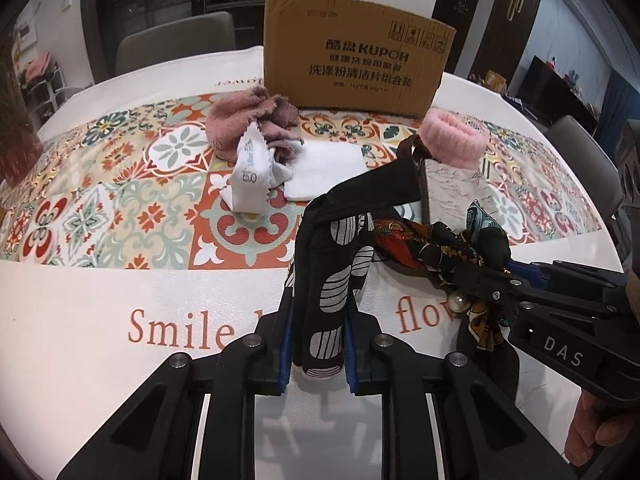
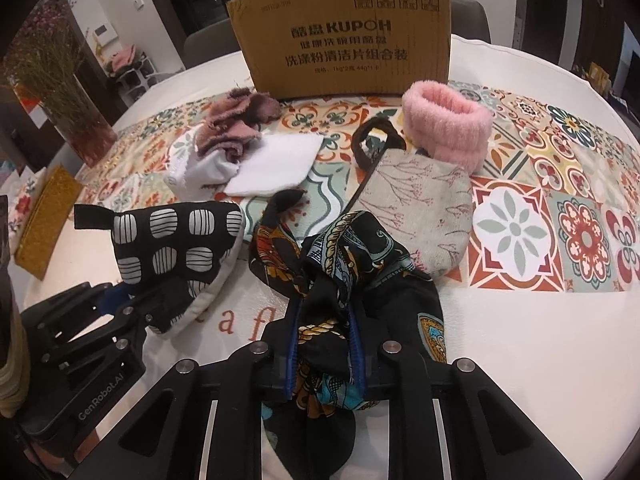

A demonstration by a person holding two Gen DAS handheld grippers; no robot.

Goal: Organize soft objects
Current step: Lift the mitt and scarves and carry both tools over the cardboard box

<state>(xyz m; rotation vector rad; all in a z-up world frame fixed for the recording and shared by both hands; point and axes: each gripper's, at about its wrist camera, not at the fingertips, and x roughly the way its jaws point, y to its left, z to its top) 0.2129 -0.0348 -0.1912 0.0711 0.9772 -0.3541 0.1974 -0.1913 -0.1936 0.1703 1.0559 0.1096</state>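
Currently: left gripper [image 1: 318,344] clamped on spotted pouch [image 2: 176,248], right gripper [image 2: 326,344] clamped on patterned scarf [image 2: 352,248]; probably for transfer to box [image 2: 344,36].

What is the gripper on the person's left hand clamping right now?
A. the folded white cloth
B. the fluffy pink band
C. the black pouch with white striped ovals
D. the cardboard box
C: the left gripper is shut on the black pouch, while the pink band, white cloth and cardboard box sit untouched farther back.
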